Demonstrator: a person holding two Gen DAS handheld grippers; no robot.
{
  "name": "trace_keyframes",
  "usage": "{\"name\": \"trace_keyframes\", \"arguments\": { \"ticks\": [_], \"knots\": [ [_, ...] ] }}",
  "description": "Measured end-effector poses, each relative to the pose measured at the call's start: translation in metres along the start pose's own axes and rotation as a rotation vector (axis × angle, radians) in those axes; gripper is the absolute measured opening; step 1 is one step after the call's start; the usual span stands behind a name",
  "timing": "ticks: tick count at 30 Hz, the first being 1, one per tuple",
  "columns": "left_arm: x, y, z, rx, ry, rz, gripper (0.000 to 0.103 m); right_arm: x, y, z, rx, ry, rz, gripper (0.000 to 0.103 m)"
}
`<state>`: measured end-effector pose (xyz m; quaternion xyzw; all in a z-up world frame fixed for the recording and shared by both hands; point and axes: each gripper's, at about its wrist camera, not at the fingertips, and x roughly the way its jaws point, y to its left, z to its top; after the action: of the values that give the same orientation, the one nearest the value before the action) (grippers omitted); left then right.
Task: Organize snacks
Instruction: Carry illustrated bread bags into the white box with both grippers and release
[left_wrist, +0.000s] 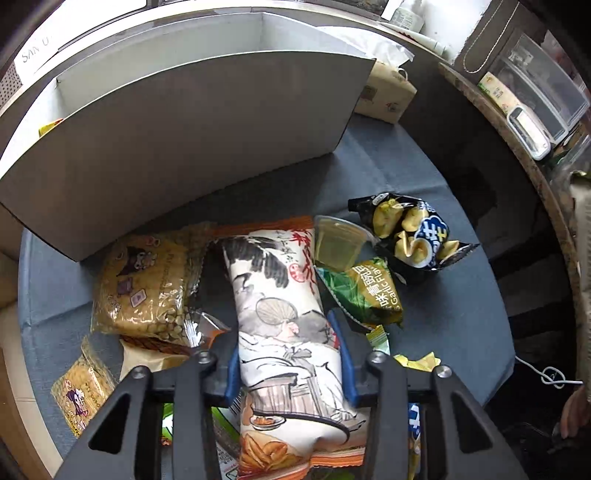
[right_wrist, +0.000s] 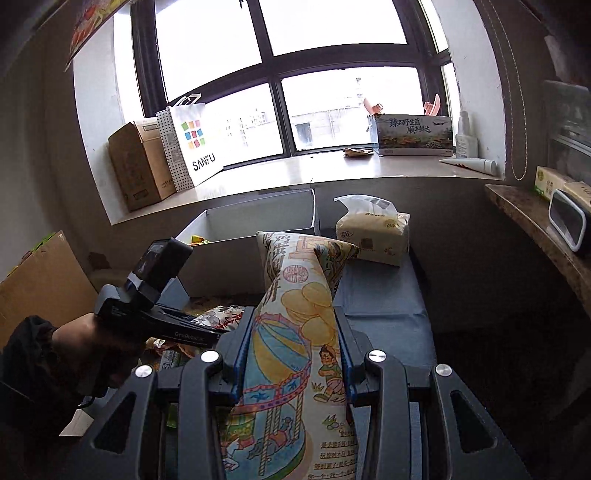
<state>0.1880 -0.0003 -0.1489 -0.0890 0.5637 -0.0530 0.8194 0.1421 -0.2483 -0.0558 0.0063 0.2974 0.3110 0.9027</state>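
Now both claws hold a snack bag, so the step in hand looks like picking up and carrying snacks to the white box (left_wrist: 207, 122).

Low in the left wrist view, the left gripper (left_wrist: 288, 354) is clenched on a long chip bag with an ink painting of a man (left_wrist: 280, 302). The blue pads press on both sides of the bag. This bag lies on the blue cloth (left_wrist: 424, 177), in the middle of the frame, just in front of the box wall. A yellow bag of small snacks (left_wrist: 144, 284) sits to its left, touching it. A clear jelly cup (left_wrist: 338, 240) and a green pea bag (left_wrist: 365, 291) sit to its right.

Low in the right wrist view, the right gripper (right_wrist: 295, 343) is clenched on a chip bag with a merry-go-round drawing (right_wrist: 295, 332). That bag stands up in the claw, off the cloth, with the open box (right_wrist: 258, 218) beyond it in the middle of the frame.

Next, each bag probably needs lifting over the box wall and letting go inside.
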Motion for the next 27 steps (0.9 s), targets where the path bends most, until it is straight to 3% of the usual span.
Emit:
{"name": "trace_keyframes", "arguments": {
  "ticks": [10,14,16,19,23,27],
  "knots": [
    [-0.107,0.015,-0.045,0.046,-0.36,-0.014,0.04,0.007,0.012,-0.002,0.002,-0.01,0.035,0.042],
    [-0.139,0.027,-0.045,0.045,-0.47,-0.017,0.04,0.017,0.016,0.005,0.014,-0.009,0.048,0.042],
    [-0.147,0.029,-0.036,0.07,-0.507,-0.022,0.04,0.023,0.016,0.011,0.023,-0.021,0.071,0.042],
    [-0.157,0.035,-0.017,0.086,-0.556,0.054,0.04,0.036,0.014,0.026,0.036,-0.021,0.089,0.042],
    [-0.169,0.048,0.023,0.049,-0.603,0.04,0.04,0.057,0.007,0.059,0.078,-0.034,0.118,0.042],
    [-0.168,0.058,0.068,0.023,-0.575,0.073,0.04,0.09,0.003,0.104,0.077,-0.052,0.114,0.042]
  ]
}}
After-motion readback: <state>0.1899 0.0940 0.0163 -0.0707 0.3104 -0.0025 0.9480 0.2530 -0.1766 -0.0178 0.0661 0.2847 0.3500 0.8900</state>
